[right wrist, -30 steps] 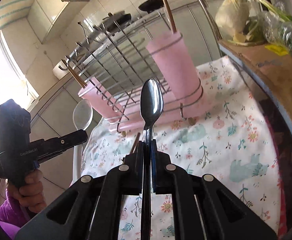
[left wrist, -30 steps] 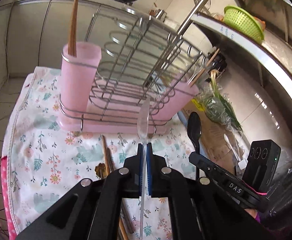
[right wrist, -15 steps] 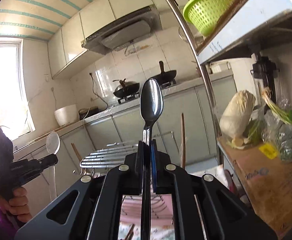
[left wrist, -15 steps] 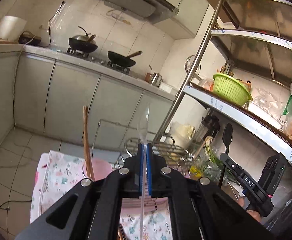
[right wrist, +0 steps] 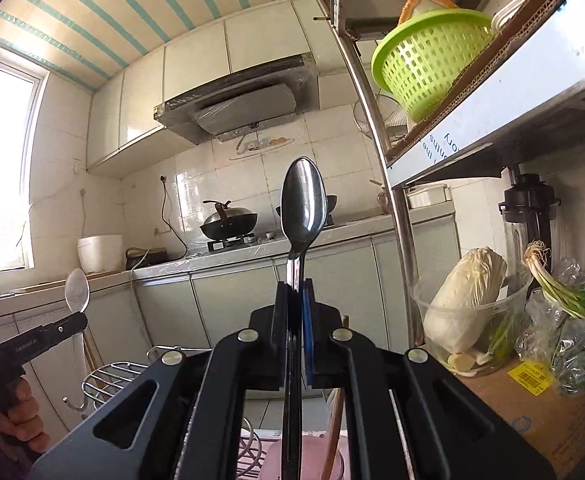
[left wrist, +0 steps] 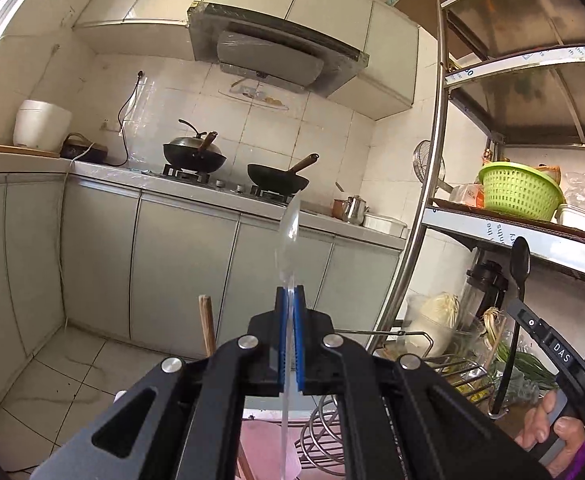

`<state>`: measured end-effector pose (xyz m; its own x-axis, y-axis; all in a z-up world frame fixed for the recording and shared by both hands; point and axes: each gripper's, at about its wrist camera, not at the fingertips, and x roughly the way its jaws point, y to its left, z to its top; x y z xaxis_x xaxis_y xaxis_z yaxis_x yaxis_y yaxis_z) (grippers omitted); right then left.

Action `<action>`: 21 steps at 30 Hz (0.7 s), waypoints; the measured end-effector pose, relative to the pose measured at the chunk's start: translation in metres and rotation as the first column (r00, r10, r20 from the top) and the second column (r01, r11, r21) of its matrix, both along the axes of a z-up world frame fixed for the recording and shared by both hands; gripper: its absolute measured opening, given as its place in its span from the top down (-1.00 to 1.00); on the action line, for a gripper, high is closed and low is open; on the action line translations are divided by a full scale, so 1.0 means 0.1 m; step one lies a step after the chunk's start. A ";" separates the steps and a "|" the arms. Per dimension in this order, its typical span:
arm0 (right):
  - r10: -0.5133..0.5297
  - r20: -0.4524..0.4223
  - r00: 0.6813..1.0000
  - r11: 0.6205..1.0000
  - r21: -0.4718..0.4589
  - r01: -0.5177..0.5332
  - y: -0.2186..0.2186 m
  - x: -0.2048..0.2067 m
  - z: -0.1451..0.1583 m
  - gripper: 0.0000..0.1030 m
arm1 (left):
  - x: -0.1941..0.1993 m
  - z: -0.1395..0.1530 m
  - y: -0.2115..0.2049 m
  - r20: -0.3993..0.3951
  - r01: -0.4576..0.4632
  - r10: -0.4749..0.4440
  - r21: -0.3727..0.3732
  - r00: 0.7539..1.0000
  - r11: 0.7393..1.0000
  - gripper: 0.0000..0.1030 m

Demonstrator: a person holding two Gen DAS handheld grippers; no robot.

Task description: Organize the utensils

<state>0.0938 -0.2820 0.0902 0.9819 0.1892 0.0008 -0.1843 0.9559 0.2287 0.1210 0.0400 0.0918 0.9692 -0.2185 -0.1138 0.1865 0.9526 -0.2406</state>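
My left gripper (left wrist: 290,300) is shut on a clear plastic spoon (left wrist: 288,236), bowl up, held level above the rack. My right gripper (right wrist: 296,292) is shut on a metal spoon (right wrist: 303,204), also bowl up. Each view shows the other gripper: the metal spoon (left wrist: 519,264) at the right edge, the clear spoon (right wrist: 77,290) at the left. The wire dish rack (left wrist: 444,364) and its pink cup (left wrist: 264,444) with a wooden chopstick (left wrist: 207,324) show only at the bottom. In the right wrist view the rack (right wrist: 108,376) peeks out low left.
A steel shelf post (left wrist: 424,216) rises close on the right, with a green basket (left wrist: 520,192) on the shelf. Below it sit a cabbage tub (right wrist: 468,312) and bagged greens (right wrist: 572,320) on a cardboard box. Cabinets and a stove with woks (left wrist: 276,178) stand behind.
Both grippers rose and tilted up from pointing down at the rack and cloth to pointing level at the kitchen wall. Each keeps its spoon; the rack slid to the bottom of both views.
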 end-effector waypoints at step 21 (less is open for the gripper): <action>-0.023 0.042 0.999 0.997 -0.069 0.026 0.14 0.14 -0.36 0.93 | -0.08 -0.62 -0.09 0.041 -0.068 0.066 0.068 0.997 0.995 0.95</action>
